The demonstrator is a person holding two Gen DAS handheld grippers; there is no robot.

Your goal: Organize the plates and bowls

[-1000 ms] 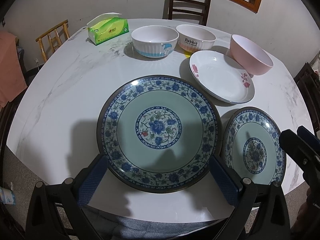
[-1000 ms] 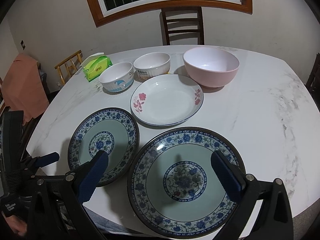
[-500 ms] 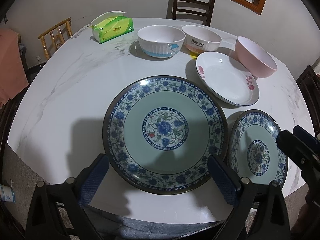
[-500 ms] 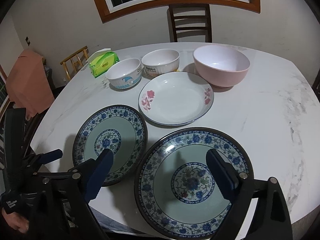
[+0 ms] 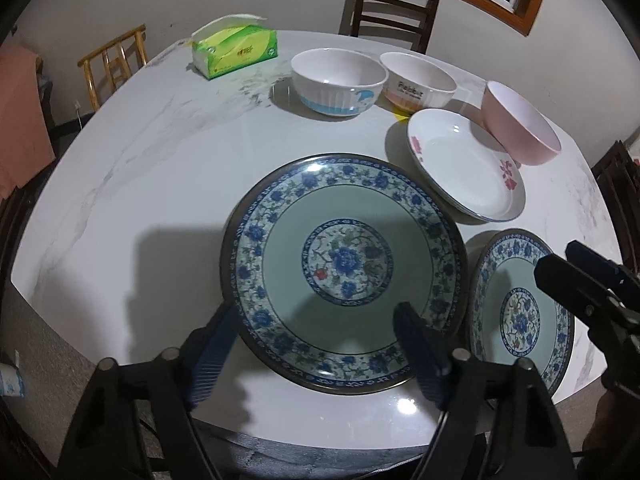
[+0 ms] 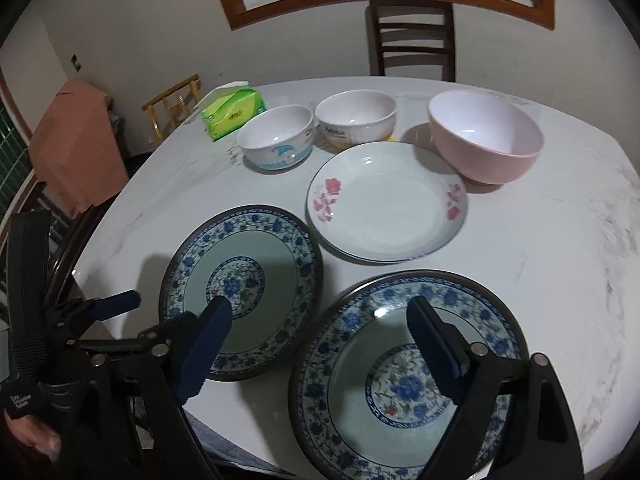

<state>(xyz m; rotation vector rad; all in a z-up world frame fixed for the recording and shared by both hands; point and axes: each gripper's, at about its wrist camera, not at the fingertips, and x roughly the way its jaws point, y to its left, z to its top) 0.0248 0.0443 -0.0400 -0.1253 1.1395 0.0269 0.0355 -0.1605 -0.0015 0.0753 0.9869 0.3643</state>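
Two blue floral plates lie at the table's near edge. In the left wrist view my open left gripper (image 5: pixel 316 350) hangs over the near rim of one plate (image 5: pixel 344 264), with the other plate (image 5: pixel 520 312) to its right under my right gripper. In the right wrist view my open right gripper (image 6: pixel 320 356) is above the gap between the left plate (image 6: pixel 244 288) and the right plate (image 6: pixel 404 376). A white rose plate (image 6: pixel 386 200), a blue-trimmed bowl (image 6: pixel 276 142), a "Rabbit" bowl (image 6: pixel 356 118) and a pink bowl (image 6: pixel 484 136) stand behind.
A green tissue box (image 5: pixel 234 50) sits at the far left of the white marble table (image 5: pixel 160 168). A dark wooden chair (image 6: pixel 412 36) stands behind the table and a light wooden chair (image 5: pixel 112 64) at the left. The left gripper shows in the right wrist view (image 6: pixel 116 304).
Both grippers have moved forward and lower over the blue plates. Their fingers now overlap the near rims. Nothing on the table has shifted.
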